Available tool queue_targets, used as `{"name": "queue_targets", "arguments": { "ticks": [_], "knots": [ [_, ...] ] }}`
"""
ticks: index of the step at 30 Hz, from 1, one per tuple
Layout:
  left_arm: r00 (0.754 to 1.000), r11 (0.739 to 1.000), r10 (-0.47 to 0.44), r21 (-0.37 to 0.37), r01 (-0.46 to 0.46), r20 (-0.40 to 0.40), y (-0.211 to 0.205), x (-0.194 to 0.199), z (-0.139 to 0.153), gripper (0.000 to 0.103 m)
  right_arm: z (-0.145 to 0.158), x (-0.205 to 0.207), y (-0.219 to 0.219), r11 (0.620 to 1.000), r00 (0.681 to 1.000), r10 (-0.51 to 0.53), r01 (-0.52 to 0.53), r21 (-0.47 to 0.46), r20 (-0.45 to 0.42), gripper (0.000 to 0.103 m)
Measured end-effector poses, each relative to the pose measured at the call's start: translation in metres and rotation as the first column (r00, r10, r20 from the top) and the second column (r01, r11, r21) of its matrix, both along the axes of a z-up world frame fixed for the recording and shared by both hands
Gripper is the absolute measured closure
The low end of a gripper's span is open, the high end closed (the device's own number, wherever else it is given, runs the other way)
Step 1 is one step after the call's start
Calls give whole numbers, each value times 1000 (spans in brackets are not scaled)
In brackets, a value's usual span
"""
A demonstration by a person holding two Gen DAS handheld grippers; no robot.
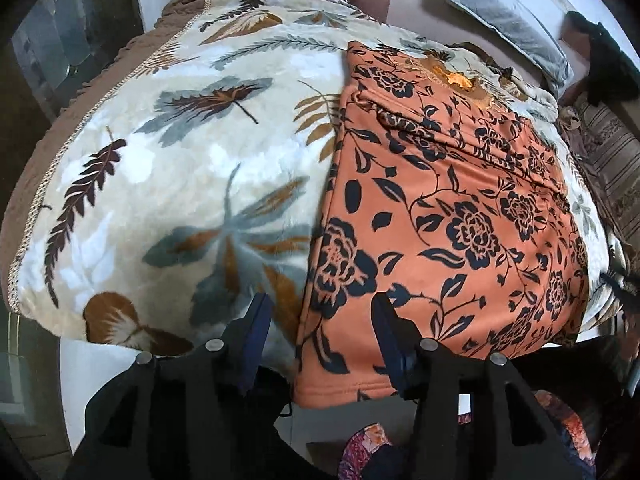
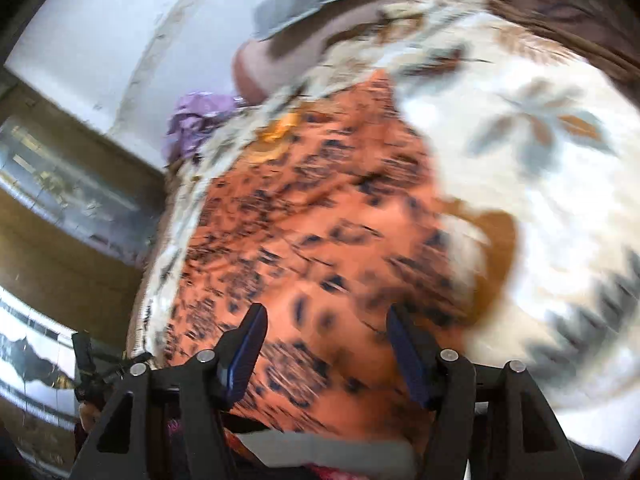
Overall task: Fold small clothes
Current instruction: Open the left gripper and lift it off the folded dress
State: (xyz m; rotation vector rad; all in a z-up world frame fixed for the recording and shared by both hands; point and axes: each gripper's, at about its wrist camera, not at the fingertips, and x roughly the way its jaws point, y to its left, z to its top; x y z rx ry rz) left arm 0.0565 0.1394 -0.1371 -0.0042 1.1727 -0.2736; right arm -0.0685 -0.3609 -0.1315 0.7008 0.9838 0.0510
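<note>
Cloth, orange with dark flowers (image 1: 440,216), lies flat on the leafy blanket (image 1: 160,184), toward its right side; the left gripper (image 1: 320,324) hangs over the cloth's near left edge, fingers spread wide, holding nothing; the right gripper (image 2: 326,336) is above the cloth too, fingers apart and empty; that view is blurry.

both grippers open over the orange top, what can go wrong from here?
1. The left gripper straddles the orange floral garment's near edge, so it may pinch the plush leaf blanket too.
2. The right wrist view is motion-blurred, so the right gripper may close off target.
3. The garment's hem overhangs the blanket edge and could slide off.
</note>
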Motion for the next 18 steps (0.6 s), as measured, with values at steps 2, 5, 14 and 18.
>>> {"name": "queue_targets", "arguments": {
  "ticks": [2, 5, 14, 18],
  "knots": [
    [1000, 1000, -17, 1, 17, -7, -3, 1, -2, 49, -11, -13, 2, 1000, 996, 3, -5, -24, -84, 36],
    [999, 999, -37, 7, 37, -26, -7, 1, -10, 49, -31, -25, 3, 999, 987, 3, -8, -32, -160, 36],
    [998, 999, -30, 23, 32, -60, -1, -5, -21, 49, -86, -9, 21, 999, 950, -29, 20, -33, -309, 41],
    [997, 998, -41, 37, 44, -65, 3, -8, -20, 49, -67, -11, 34, 998, 961, 57, -60, -5, -269, 88]
  ]
}}
